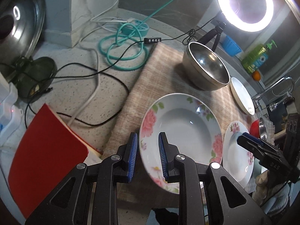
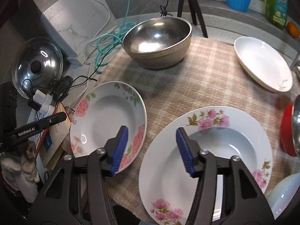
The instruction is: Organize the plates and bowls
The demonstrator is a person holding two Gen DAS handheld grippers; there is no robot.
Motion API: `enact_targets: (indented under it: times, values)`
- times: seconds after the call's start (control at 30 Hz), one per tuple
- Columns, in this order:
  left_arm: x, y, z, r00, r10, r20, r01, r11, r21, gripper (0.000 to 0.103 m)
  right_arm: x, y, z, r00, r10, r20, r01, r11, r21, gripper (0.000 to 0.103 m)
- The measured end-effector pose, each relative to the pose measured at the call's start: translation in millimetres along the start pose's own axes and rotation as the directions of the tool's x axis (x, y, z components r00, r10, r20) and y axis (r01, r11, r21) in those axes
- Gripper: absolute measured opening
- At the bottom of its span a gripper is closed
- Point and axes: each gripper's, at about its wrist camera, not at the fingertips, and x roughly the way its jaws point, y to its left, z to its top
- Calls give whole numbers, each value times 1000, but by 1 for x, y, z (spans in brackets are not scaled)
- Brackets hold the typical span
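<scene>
left hand-held gripper (image 1: 147,155) hangs over the near rim of the rose plate (image 1: 180,136); its blue pads stand a little apart, one outside the rim and one over the plate, and they pinch nothing. right hand-held gripper (image 2: 151,150) has its pads spread wider, with nothing between them: left pad over the edge of the rose plate (image 2: 108,123), right pad over the pink-flower plate (image 2: 206,161). these two plates lie side by side on the checked cloth (image 2: 187,86), near each other but apart. beyond both grippers, at the far side of the cloth, stands the steel bowl (image 2: 157,41). far to the right of the right gripper lies a plain white plate (image 2: 262,63), and close on its right a red bowl (image 2: 286,131) at the frame edge. left of the left gripper, on the speckled desk (image 1: 84,93), lies a red notebook (image 1: 46,150).
</scene>
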Motion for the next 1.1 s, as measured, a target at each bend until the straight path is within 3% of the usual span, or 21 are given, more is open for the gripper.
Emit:
enact_targets:
  times: [0.23,0.57,0.87,1.1]
  values:
    - [7,8,-9,999,-25,-30,24,998,-51,22,20,1,6,999,-1,-42,0,1000,-12,43]
    - [21,9,-8,997,-32,-67,29,998,-47,21,39,8,16,998,3,-66,-5,999,-32,32]
    - [28,10,-7,994,-59,-91,55,997,-46,21,54,11,17,994,26,-106,-30,999,-41,16]
    - [32,8,-6,992,-66,-104,62,997,-44,21,53,13,16,995,21,-101,-25,999,-35,15]
